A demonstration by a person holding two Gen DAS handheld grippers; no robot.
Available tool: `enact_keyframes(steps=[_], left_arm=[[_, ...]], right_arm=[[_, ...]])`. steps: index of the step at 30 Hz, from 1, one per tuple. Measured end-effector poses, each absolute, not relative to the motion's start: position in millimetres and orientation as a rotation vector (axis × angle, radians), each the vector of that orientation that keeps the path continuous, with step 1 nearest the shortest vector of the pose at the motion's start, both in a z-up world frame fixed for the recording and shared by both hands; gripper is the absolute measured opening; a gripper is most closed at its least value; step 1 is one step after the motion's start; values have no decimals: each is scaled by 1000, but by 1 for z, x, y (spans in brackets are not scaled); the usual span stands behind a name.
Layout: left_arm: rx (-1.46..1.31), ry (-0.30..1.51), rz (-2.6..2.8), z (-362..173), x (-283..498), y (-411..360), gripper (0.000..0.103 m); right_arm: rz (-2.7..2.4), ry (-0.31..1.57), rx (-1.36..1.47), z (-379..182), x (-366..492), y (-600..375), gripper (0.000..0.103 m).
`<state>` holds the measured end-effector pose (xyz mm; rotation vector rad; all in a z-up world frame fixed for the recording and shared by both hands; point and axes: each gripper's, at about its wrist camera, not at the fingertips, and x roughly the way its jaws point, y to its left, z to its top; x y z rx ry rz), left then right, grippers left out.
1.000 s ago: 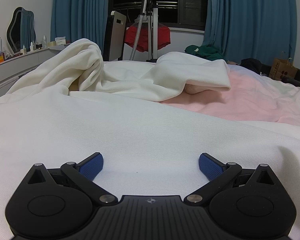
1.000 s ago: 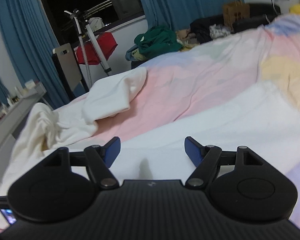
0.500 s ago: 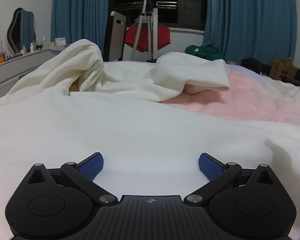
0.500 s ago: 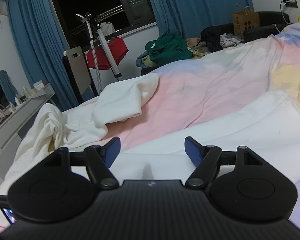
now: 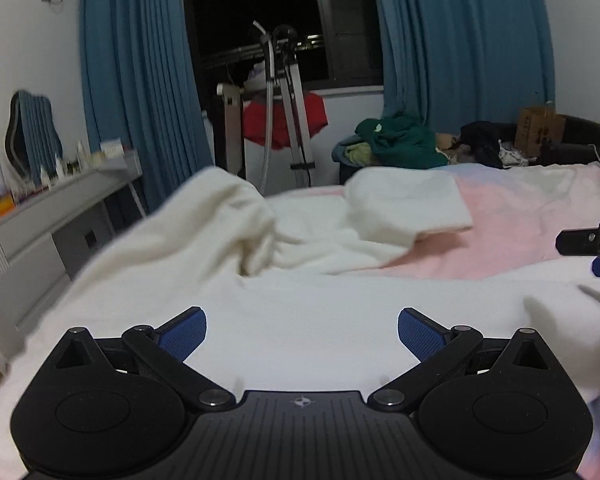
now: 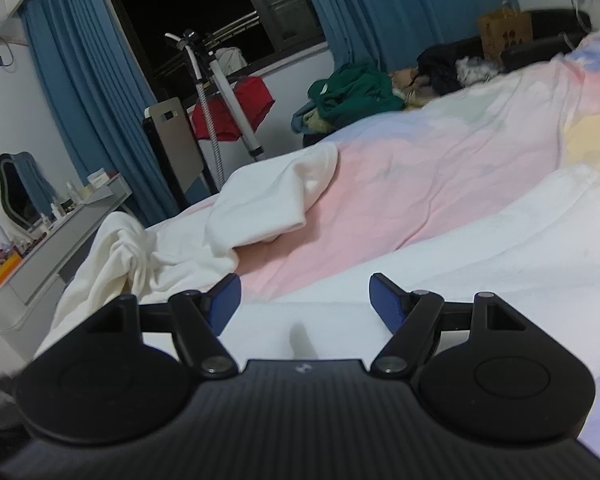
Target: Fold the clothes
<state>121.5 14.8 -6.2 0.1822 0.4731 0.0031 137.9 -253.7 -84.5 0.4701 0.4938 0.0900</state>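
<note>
The bed (image 6: 440,184) fills most of both views, its pink and pastel cover running from the centre to the right edge. Across the lower half lies the white garment (image 5: 300,320), a broad smooth panel in the foreground. Towards the middle left it rises into a bunched, crumpled heap (image 5: 236,216), and a sleeve (image 6: 276,196) sits folded over on the pink cover just right of that heap.

The left gripper (image 5: 302,330) hangs over the flat panel at the bottom of its frame, fingers spread wide with nothing between them. The right gripper (image 6: 305,300) is the same: blue pads well apart, bare cloth below (its tip also peeks in at the right edge of the left view).

I'd say the step in hand is choosing where to take hold. To do it well, each gripper should pinch a single layer at an edge or corner, not the middle of the panel. The heap wants pulling flat first, and the sleeve laid out straight, or any fold will trap creases.
</note>
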Motion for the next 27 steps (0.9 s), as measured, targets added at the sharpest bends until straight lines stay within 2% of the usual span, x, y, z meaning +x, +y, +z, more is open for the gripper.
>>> enact_keyframes(steps=[4, 9, 15, 19, 24, 26, 27], left_arm=[[79, 390, 47, 1, 114, 38, 103], [-77, 397, 73, 2, 124, 71, 103], [-251, 429, 119, -14, 138, 119, 103], [-406, 494, 155, -30, 148, 154, 103], [-508, 555, 113, -46, 159, 170, 103], [-476, 573, 76, -45, 164, 168, 103], [-468, 580, 66, -44, 165, 167, 103]], right_arm=[[183, 563, 605, -91, 147, -257, 75], [332, 642, 829, -94, 185, -250, 75], [352, 691, 1138, -129, 280, -217, 75], [180, 645, 1202, -159, 346, -210, 75], [5, 411, 1231, -161, 379, -230, 74], [-30, 398, 1212, -151, 391, -239, 67], [-34, 399, 1207, -144, 396, -244, 57]])
